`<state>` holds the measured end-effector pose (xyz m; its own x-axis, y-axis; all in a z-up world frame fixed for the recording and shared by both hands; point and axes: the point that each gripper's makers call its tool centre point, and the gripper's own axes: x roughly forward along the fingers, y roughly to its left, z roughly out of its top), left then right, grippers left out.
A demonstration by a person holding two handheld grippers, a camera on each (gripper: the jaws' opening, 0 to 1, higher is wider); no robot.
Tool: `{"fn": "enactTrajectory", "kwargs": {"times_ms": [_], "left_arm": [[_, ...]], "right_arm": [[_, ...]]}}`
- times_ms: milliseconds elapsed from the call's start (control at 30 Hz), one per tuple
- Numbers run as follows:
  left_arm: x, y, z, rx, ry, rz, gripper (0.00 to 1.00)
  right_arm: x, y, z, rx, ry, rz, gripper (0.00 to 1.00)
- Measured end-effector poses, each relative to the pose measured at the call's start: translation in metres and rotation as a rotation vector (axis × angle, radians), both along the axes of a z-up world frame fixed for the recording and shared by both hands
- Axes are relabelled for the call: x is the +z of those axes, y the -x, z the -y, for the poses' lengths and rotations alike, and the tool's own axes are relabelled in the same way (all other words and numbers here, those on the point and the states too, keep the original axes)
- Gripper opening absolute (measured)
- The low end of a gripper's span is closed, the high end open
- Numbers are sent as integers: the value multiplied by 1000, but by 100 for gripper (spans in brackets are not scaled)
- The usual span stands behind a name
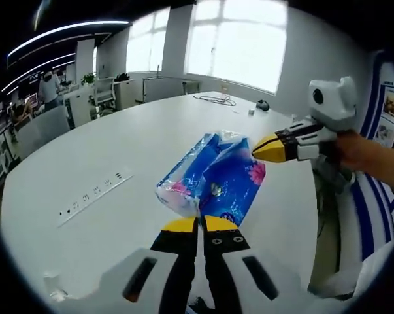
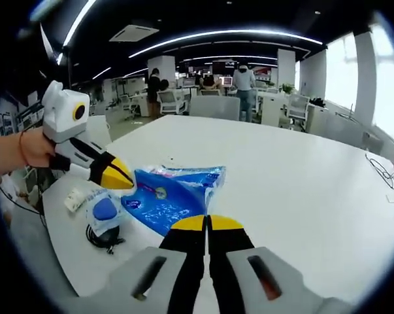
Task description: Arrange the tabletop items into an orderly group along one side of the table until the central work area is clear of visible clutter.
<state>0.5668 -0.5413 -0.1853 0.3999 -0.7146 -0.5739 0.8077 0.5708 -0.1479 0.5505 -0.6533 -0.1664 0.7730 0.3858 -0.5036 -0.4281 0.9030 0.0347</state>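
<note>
Resting on the white table (image 1: 118, 137), a blue plastic pack (image 1: 213, 176) printed with pink flowers lies between the two grippers. Seen from the left gripper view, a flush strip of power sockets (image 1: 95, 195) sits at the left of the tabletop; the left gripper (image 1: 199, 224) rises from the bottom with its yellow-tipped jaws pressed together at the near end of the pack, though whether they pinch the wrapper cannot be told. At the right, the right gripper (image 1: 270, 148), held in a hand (image 1: 353, 150), has its jaws clenched at the pack's far corner, touching it. A black cable (image 1: 216, 99) and a dark mouse-like object (image 1: 262, 104) lie far off by the window.

From the right gripper view, the left gripper (image 2: 121, 178) comes in from the left, tip against the pack (image 2: 167, 196). Beside it lie a small packet with a blue circle (image 2: 104, 210), a coiled black cord (image 2: 105, 237) and a white wrapped item (image 2: 74, 198).
</note>
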Motion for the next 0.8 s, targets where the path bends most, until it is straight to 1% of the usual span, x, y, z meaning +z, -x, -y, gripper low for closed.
{"fn": "enactTrajectory", "kwargs": {"times_ms": [200, 400, 667, 800], "left_arm": [[-25, -13, 11, 11, -16, -37, 0], [-52, -18, 20, 6, -42, -74, 0], [-76, -28, 22, 28, -70, -107, 0], [-93, -28, 22, 37, -96, -138, 0]], "right_arm": [[-27, -12, 12, -3, -2, -37, 0], [-53, -20, 21, -11, -17, -76, 0], [-81, -28, 25, -20, -47, -117, 0], [-93, -30, 24, -20, -52, -131, 0]]}}
